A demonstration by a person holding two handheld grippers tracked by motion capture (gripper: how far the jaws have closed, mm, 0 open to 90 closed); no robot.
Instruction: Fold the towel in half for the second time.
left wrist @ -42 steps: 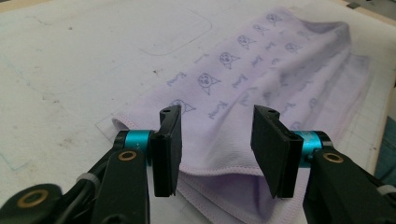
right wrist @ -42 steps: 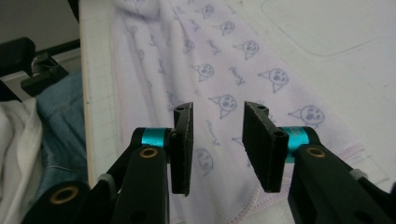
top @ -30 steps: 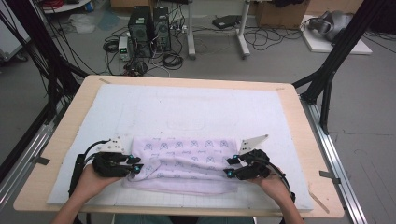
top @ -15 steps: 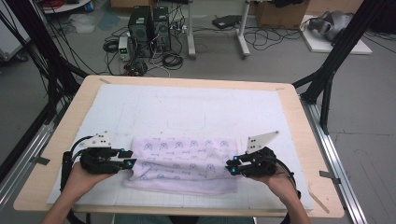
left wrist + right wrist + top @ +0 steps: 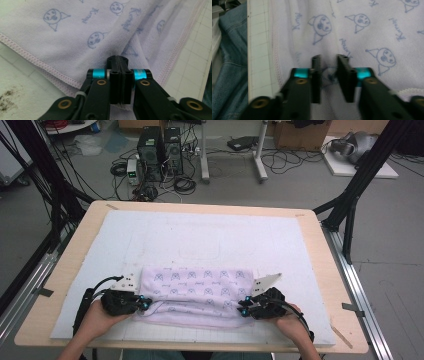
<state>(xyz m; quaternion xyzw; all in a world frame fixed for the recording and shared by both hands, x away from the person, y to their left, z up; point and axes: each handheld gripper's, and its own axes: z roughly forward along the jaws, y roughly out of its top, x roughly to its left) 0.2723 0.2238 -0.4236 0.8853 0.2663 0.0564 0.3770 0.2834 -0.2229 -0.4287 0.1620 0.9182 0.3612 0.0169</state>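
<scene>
Left tongs (image 5: 141,303) sit clamped on the towel (image 5: 195,295) at its left end; in the left gripper view the jaws of the left tongs (image 5: 117,60) press flat together with a pinch of cloth between them. Right tongs (image 5: 243,308) bite the towel's right end, where the jaws of the right tongs (image 5: 329,58) have just been closing and stand a little apart with a fold of towel (image 5: 362,30) bunched between. Folded into a long strip, the towel lies on the white mat (image 5: 210,237) near the table's (image 5: 320,235) front edge.
</scene>
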